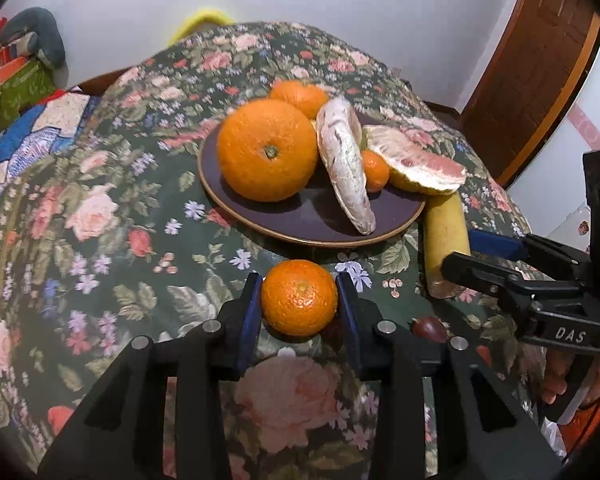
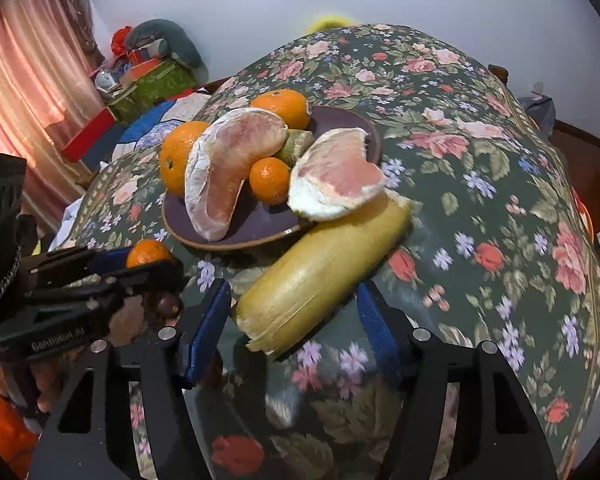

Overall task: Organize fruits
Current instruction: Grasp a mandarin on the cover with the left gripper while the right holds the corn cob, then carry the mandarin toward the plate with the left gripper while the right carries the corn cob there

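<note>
A mandarin [image 1: 299,304] sits on the floral tablecloth just in front of the plate, and my left gripper [image 1: 298,280] is shut on it, blue pads pressing both sides. A long yellow fruit [image 2: 316,264] lies on the cloth with its far end against the plate. My right gripper [image 2: 293,287] stands open astride its near end, with gaps on both sides. The dark purple plate [image 1: 308,216] holds a large orange [image 1: 267,150], two peeled pomelo pieces [image 1: 344,160] [image 1: 416,164], a tiny mandarin [image 1: 374,170] and another orange [image 1: 300,96].
A small dark red fruit [image 1: 430,328] lies on the cloth between the two grippers. Boxes and bundled cloth [image 2: 156,68] pile up beyond the table's left side. A wooden door frame [image 1: 540,80] stands to the right. Bare cloth stretches right of the plate [image 2: 480,200].
</note>
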The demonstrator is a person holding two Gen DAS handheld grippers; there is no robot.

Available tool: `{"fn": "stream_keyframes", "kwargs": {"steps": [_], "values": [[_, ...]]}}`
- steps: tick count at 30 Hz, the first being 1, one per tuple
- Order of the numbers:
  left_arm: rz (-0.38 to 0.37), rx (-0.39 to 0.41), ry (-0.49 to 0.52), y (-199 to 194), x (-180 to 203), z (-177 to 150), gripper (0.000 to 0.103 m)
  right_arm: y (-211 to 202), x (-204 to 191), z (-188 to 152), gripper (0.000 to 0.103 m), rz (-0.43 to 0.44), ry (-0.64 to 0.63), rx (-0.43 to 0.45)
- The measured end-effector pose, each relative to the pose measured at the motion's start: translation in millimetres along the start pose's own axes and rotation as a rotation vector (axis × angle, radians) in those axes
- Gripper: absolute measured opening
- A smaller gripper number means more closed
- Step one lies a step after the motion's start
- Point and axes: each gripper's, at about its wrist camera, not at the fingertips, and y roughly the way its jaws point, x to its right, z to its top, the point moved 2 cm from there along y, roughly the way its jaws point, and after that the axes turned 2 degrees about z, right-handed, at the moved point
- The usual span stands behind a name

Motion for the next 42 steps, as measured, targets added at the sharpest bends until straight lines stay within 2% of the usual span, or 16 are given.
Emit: {"fn": "stream_keyframes", "kwargs": {"steps": [7,13,17,22,24,27,32,35,38,42], "values": [[0.001,0.04,-0.012,-25.3,-3.3,-2.9,0.037,-18.3,11.2,-3.0,0.062,-0.041,0.022,0.016],[0.001,0.042,-0.013,-28.6,-2.0,-4.5,0.037,3.6,0.6,5.6,0.062,-0.024,0.031,0.0],[0.012,0.048,0.006,-31.7,-1.1,-5.7,0.037,14.4,3.6,6.6,0.062,0.009,0.086,0.001],[0.012,0.046,-0.012,-32.1,-1.7,-6.8,0.037,16.5,-1.2,7.8,0.062,-0.015,0.058,-0.007],[0.006,0.05,-0.02,-35.5,-1.4,-8.2,0.037,14.7,-0.5,7.8,0.06,-0.01,0.055,-0.022],[0.009,0.058,-0.018,-42.3,-0.7,-10.1,0.037,5.8,3.9,4.5,0.051,0.004,0.063,-0.044],[0.015,0.074,-0.018,-56.8,-0.7,-13.2,0.037,-15.2,7.0,-7.6,0.038,-0.032,0.009,-0.072],[0.011,0.084,-0.019,-64.3,0.4,-13.4,0.037,-24.8,8.3,-15.5,0.035,-0.069,-0.03,-0.093],[0.015,0.091,-0.019,-67.7,1.5,-12.8,0.037,-32.1,12.2,-19.1,0.035,-0.064,-0.014,-0.104],[0.015,0.09,-0.019,-67.4,1.4,-12.3,0.037,-40.3,12.2,-10.7,0.035,-0.048,0.01,-0.046]]}}
